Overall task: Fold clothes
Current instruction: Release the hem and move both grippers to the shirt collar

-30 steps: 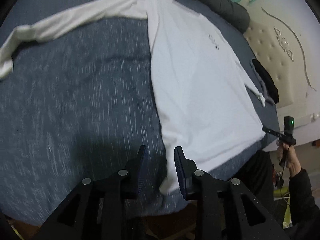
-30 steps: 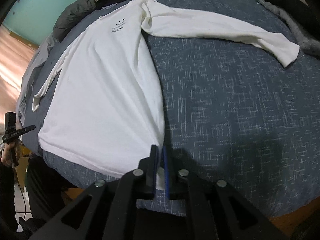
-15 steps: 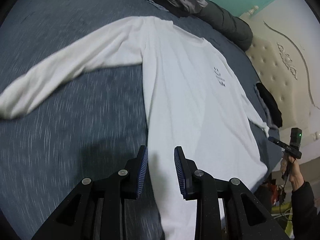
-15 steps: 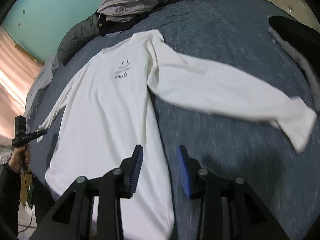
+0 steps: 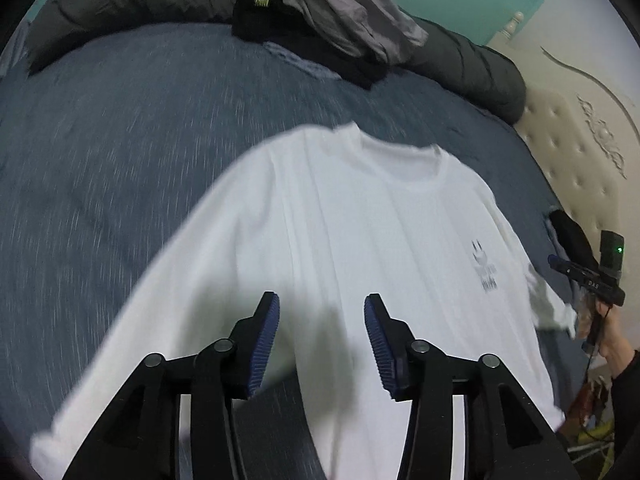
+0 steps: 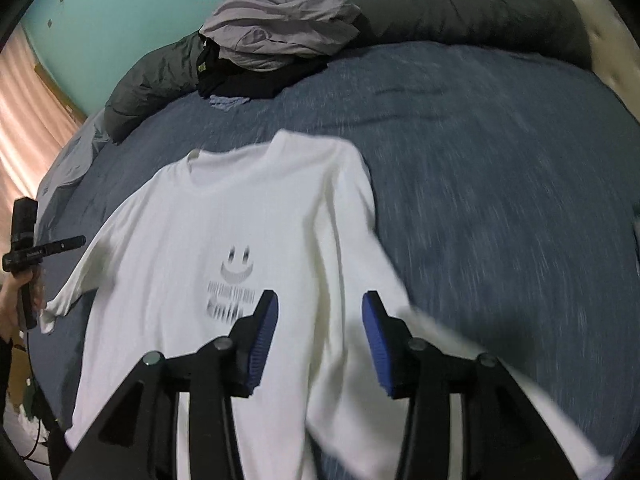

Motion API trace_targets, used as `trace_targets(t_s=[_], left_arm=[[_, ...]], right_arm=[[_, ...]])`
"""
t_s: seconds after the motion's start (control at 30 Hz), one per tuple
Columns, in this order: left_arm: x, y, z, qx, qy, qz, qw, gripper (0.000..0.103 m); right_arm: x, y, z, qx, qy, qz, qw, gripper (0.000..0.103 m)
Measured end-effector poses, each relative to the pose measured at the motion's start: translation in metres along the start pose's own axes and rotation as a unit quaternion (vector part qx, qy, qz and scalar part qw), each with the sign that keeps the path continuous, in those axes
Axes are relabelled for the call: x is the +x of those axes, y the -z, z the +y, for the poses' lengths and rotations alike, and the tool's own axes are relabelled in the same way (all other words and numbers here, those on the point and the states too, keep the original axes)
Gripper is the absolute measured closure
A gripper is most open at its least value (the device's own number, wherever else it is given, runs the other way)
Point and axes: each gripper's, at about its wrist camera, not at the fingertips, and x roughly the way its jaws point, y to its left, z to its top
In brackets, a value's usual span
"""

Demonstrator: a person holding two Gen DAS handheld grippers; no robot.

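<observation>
Nearest in each wrist view is the tool itself: the left tool [image 5: 322, 340] and the right tool [image 6: 318, 338] both stand wide, nothing between their blue pads, each hovering over the white long-sleeved shirt [image 5: 360, 240] low on its chest. The shirt lies front up and flat on the blue bed [image 5: 120, 140], its long axis running straight away from the tools, hem near and collar [image 6: 232, 156] far. In the right view a sleeve [image 6: 460, 360] trails off to the near right, just beside that tool; in the left view the other sleeve [image 5: 140, 340] trails to the near left. It looks thin and soft, with a smiley print [image 6: 236, 268]. Beyond the collar sits a pile of clothes [image 6: 276, 44] against a dark rolled duvet [image 6: 460, 8].
</observation>
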Motion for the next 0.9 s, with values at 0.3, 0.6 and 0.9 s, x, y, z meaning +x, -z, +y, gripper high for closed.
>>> trace_targets(t_s=[0.3,0.6,0.9], left_arm=[[0.063,-0.077,0.003,0.016,-0.021,-0.005,0.9996,0.048],[0.114,-0.134,-0.002,0.037,-0.024,-0.013,0.9989,0.043],[0.153,-0.153,-0.011,0.051,-0.007,-0.007,0.9987,0.042]], right_arm=[[0.071,-0.086,0.013,-0.060,0.020,-0.002,0.998,0.050],[0.134,-0.137,0.035,-0.120,0.027,0.017,0.992,0.048],[0.180,-0.152,0.041,-0.136,0.034,0.039,0.989,0.048]])
